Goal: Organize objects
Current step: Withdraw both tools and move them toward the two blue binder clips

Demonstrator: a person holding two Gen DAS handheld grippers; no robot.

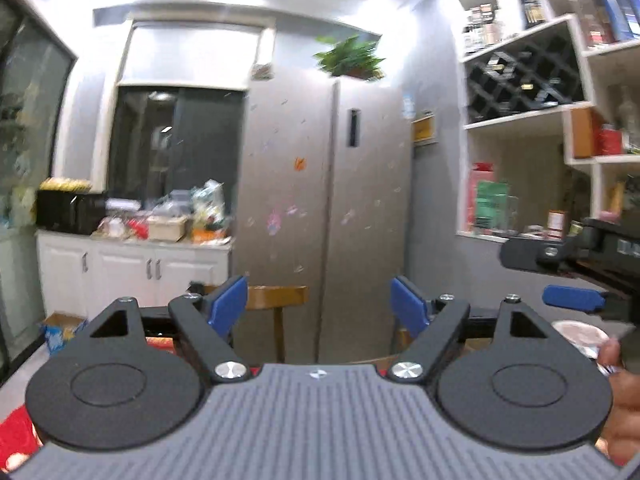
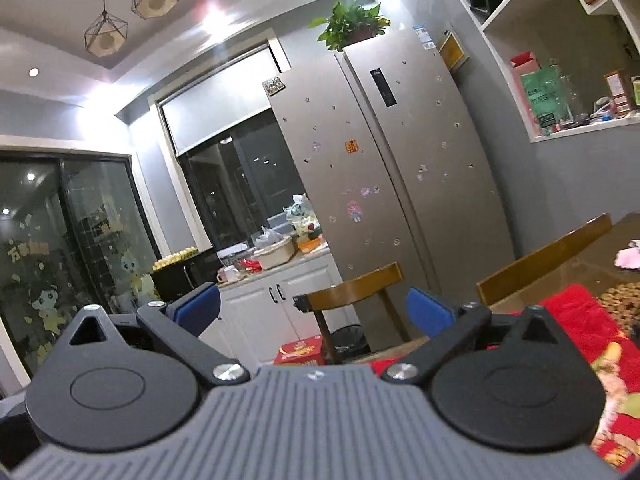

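My left gripper (image 1: 320, 306) is held level above the table, open, with nothing between its blue pads (image 1: 228, 300). It looks toward a steel fridge (image 1: 332, 208). The right gripper (image 1: 576, 280) shows at the right edge of the left wrist view, with a blue pad (image 1: 574, 299) and a hand (image 1: 620, 400) below it. In the right wrist view my right gripper (image 2: 316, 310) is open wide and empty, tilted, facing the same fridge (image 2: 400, 200). A red patterned cloth (image 2: 580, 328) covers the wooden table (image 2: 568, 272) at the lower right. No task object is between either gripper's jaws.
Wooden chairs (image 2: 352, 292) stand beyond the table. A white cabinet (image 1: 132, 268) with a cluttered top sits left of the fridge. Wall shelves (image 1: 528, 120) hold bottles and boxes. A red box (image 2: 300, 350) lies on the floor. A white dish (image 1: 580, 336) rests on the table.
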